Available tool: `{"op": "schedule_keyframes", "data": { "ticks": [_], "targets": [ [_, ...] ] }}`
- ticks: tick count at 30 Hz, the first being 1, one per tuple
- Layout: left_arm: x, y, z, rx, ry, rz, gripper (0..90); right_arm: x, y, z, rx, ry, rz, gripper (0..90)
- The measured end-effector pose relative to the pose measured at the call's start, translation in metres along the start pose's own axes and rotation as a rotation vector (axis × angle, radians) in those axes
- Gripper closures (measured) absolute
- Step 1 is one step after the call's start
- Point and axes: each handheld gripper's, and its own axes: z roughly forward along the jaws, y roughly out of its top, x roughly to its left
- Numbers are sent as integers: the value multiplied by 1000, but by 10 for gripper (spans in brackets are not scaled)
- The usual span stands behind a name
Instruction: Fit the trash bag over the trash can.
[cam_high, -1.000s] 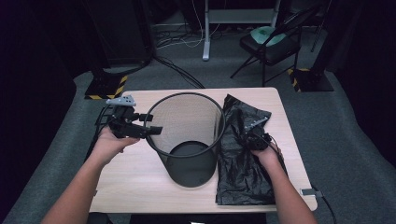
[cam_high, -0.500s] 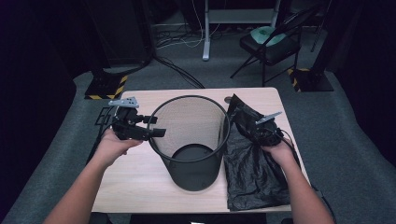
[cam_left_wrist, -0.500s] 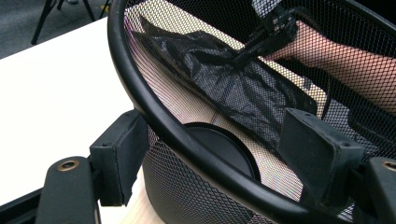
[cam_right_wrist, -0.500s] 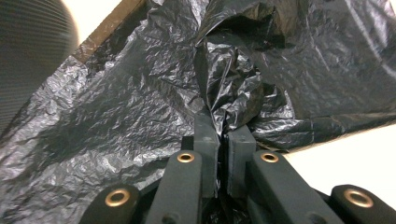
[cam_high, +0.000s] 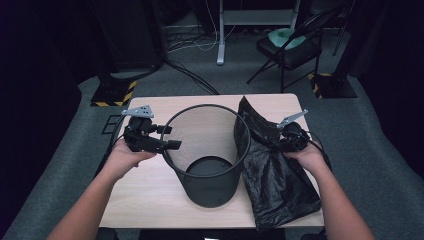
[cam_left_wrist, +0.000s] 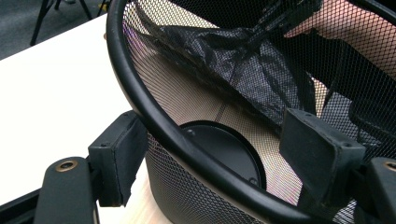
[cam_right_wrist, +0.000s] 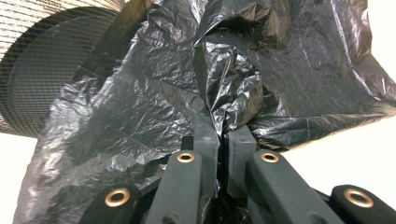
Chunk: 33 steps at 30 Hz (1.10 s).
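Note:
A black mesh wastebasket (cam_high: 205, 155) stands upright in the middle of the wooden table (cam_high: 145, 200). My left gripper (cam_high: 171, 145) is open at its left side. In the left gripper view its jaws straddle the basket's rim (cam_left_wrist: 154, 126) without closing on it. A crumpled black plastic bag (cam_high: 275, 185) lies to the right of the basket, its upper part raised. My right gripper (cam_high: 275, 143) is shut on a fold of that bag (cam_right_wrist: 219, 84), seen close in the right gripper view. Through the mesh, the bag (cam_left_wrist: 243, 56) and the right hand show in the left gripper view.
Beyond the table's far edge stand a folding chair (cam_high: 290, 47) and a desk leg with cables (cam_high: 220, 45) on grey carpet. Yellow-and-black stand bases (cam_high: 112, 92) sit at the far left and far right. Bare tabletop lies left of and behind the basket.
My right gripper has lifted the bag's upper part off the table and moved right, away from the basket. The left gripper has stayed at the rim.

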Motion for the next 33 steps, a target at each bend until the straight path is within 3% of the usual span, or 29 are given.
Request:
{"op": "schedule_keyframes", "data": {
  "ticks": [18, 26, 33],
  "targets": [
    [1, 2, -8, 5, 18, 38, 282, 17, 26, -67, -70, 30, -120, 848],
    [-1, 5, -8, 16, 37, 63, 285, 25, 38, -89, -89, 40, -163, 848],
    [2, 8, -14, -15, 39, 42, 284, 24, 40, -107, -123, 34, -170, 849]
  ]
}}
